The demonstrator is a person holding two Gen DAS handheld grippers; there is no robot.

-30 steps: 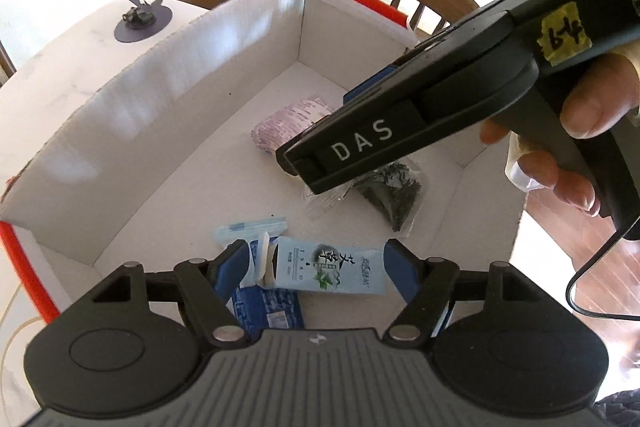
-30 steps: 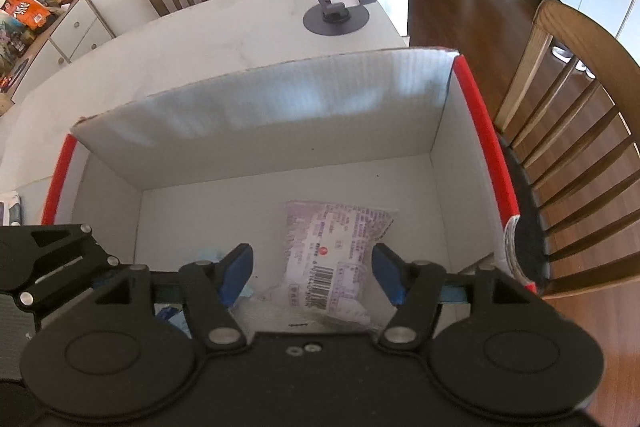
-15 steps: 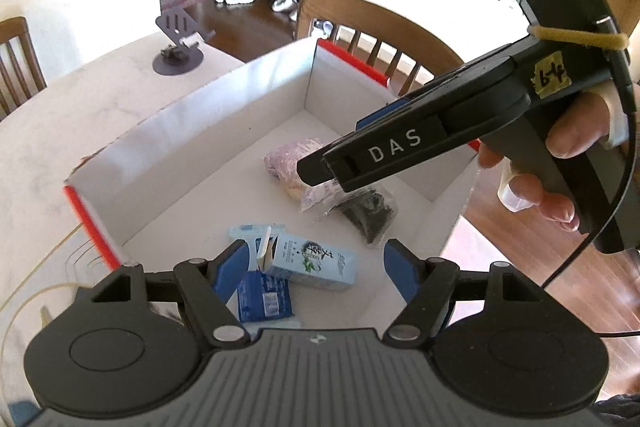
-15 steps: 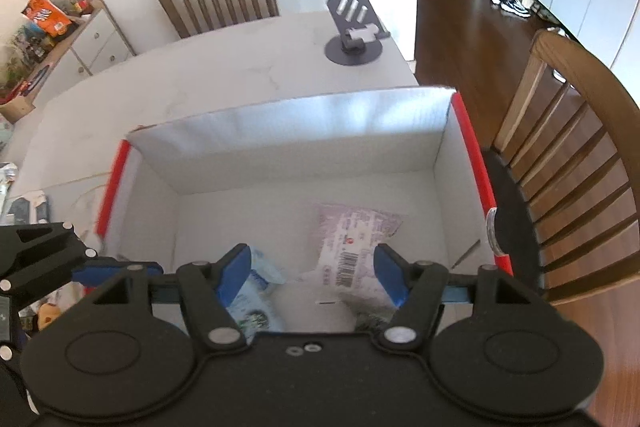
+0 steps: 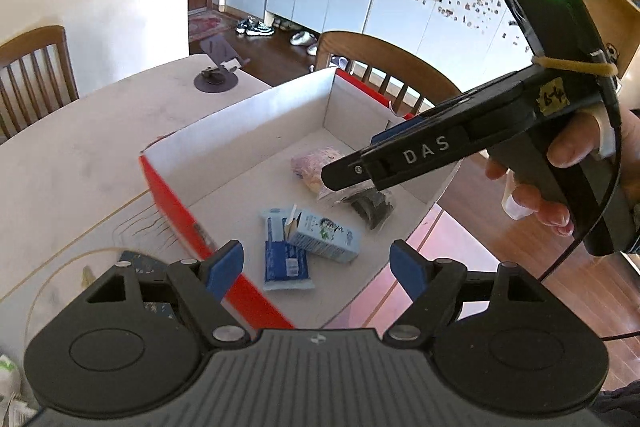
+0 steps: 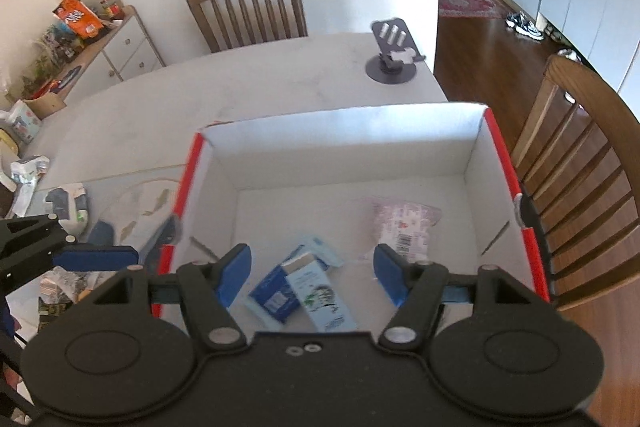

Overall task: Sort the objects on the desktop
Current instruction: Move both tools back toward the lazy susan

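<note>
I hold both tools above an open white cardboard box with red edges (image 6: pixel 496 143) on a pale table (image 6: pixel 280 79). My left gripper (image 5: pixel 316 265) has its blue-padded tongs spread wide and empty. My right gripper (image 6: pixel 312 267) is likewise spread and holds nothing.

Inside the box, four sorted items lie on the floor: a pale blue carton with a green picture (image 5: pixel 326 235), resting partly on a dark blue flat packet (image 5: pixel 286 263); a pink-and-white printed pouch (image 6: pixel 402 227); and a clear bag of dark dried leaves (image 5: pixel 370 205), touching the pouch.

More loose packets (image 6: pixel 64 207) lie on the table left of the box, outside it, and I judge those come next.

The risk I see: my two tools sit close together, so swinging left could knock them into each other or clip the box's red rim and shove it toward the table edge, near the wooden chair (image 6: pixel 580 155).
</note>
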